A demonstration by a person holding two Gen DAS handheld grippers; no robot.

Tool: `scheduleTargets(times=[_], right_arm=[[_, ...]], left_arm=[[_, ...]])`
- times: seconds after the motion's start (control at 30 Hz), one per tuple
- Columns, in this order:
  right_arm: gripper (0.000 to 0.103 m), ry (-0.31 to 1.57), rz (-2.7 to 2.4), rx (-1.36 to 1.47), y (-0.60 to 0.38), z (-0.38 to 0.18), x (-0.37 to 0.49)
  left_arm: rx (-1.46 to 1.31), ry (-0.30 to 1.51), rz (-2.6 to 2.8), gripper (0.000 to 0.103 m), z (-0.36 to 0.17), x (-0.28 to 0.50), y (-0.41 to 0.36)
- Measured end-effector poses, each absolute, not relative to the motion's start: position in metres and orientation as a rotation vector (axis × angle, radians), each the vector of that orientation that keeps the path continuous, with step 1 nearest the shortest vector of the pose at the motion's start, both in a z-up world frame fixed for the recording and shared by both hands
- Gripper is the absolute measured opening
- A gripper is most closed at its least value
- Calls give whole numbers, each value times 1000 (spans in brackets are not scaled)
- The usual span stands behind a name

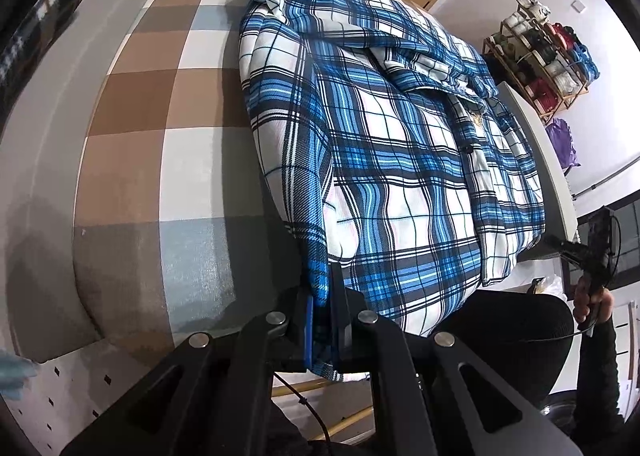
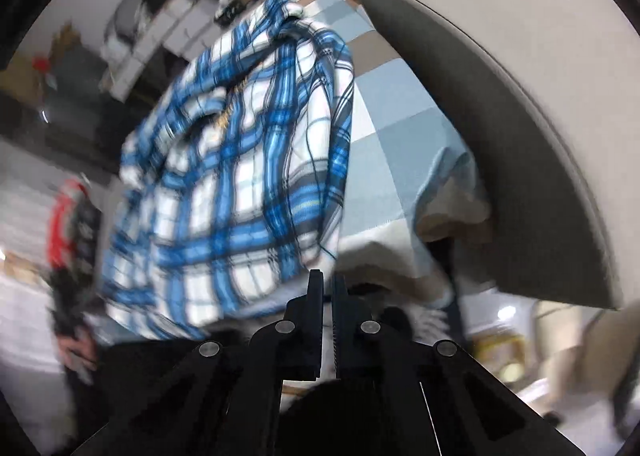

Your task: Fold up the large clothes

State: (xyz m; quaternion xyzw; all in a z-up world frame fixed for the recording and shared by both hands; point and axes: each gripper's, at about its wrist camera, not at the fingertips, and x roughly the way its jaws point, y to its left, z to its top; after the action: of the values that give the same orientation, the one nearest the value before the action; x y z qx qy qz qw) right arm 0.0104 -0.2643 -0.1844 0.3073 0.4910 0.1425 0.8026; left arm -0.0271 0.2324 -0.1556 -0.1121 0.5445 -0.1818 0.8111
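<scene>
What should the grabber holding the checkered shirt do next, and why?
Probably the left gripper should carry its pinched edge of the shirt across toward the far side, folding it over. It is shut on the near hem, and the shirt lies roughly flat on the cushion. The right gripper looks shut, holding nothing clear.

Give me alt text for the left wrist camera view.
The left gripper pinches the near edge of a blue and white plaid shirt lying partly folded on a brown, grey and white checked cushion.
</scene>
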Motion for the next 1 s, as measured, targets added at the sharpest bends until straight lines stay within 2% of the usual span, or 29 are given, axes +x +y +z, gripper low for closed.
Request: scheduleTargets(times=[0.63, 0.67, 0.7, 0.73, 0.77, 0.87, 1.0], right_arm=[[6, 1133, 350, 854, -259, -215, 6], [12, 1130, 349, 863, -261, -216, 5], [23, 1122, 348, 875, -262, -216, 3], [71, 1114, 344, 882, -264, -216, 2], [103, 1082, 336, 898, -267, -215, -2], [103, 1001, 316, 925, -275, -207, -8], [103, 1019, 348, 961, -268, -212, 1]], left_arm=[[-252, 1163, -408, 1, -155, -27, 235], [-249, 1159, -411, 1, -155, -27, 234], [-249, 1156, -414, 1, -154, -27, 234], [-250, 1153, -415, 1, -154, -28, 234], [-253, 1151, -419, 1, -153, -28, 235], [-268, 1151, -431, 1, -153, -27, 235], [-265, 1156, -445, 1, -154, -24, 232]])
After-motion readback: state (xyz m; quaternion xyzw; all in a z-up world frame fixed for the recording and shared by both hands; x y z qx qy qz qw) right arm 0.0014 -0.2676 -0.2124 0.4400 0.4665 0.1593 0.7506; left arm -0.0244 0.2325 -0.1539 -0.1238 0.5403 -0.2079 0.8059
